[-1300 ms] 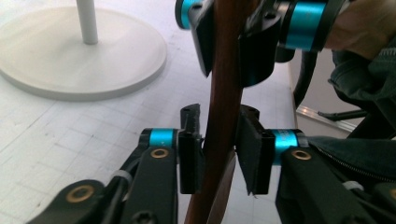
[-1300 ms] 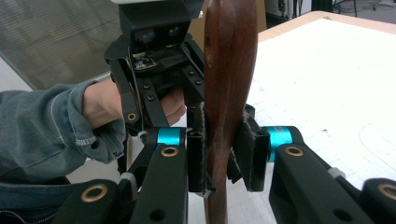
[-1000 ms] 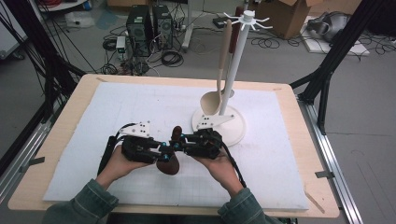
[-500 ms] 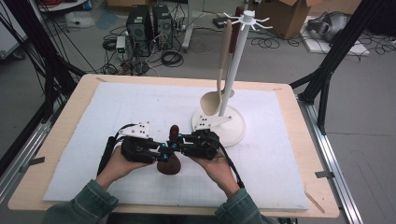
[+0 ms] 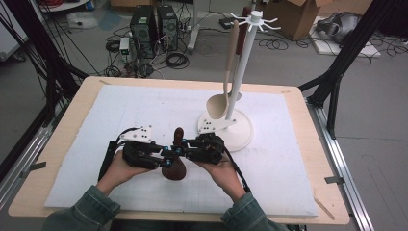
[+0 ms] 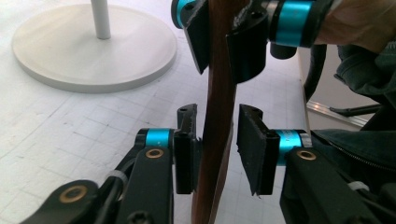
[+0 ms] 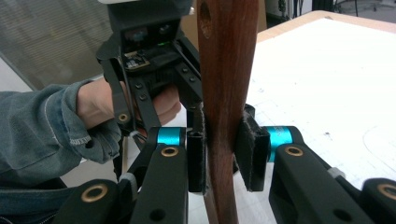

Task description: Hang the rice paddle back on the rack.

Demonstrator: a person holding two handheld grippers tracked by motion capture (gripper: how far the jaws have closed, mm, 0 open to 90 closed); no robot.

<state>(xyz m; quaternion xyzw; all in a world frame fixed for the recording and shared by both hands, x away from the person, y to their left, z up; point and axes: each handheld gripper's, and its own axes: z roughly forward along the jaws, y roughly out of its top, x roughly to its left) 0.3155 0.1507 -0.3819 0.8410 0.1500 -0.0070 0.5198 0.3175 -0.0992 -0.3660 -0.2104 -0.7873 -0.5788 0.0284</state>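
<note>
Wooden spoon point(image 5: 176, 155) stays clamped in the right gripper point(image 5: 185, 148) for a handover while the left gripper point(image 5: 164, 156), just beside it, loosens.

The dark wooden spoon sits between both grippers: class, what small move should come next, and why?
Probably draw the left gripper back off the dark wooden spoon. Its jaws have just been opening, with one pad clear of the handle, while the right gripper clamps the handle on both sides, so the handover looks nearly complete.
</note>
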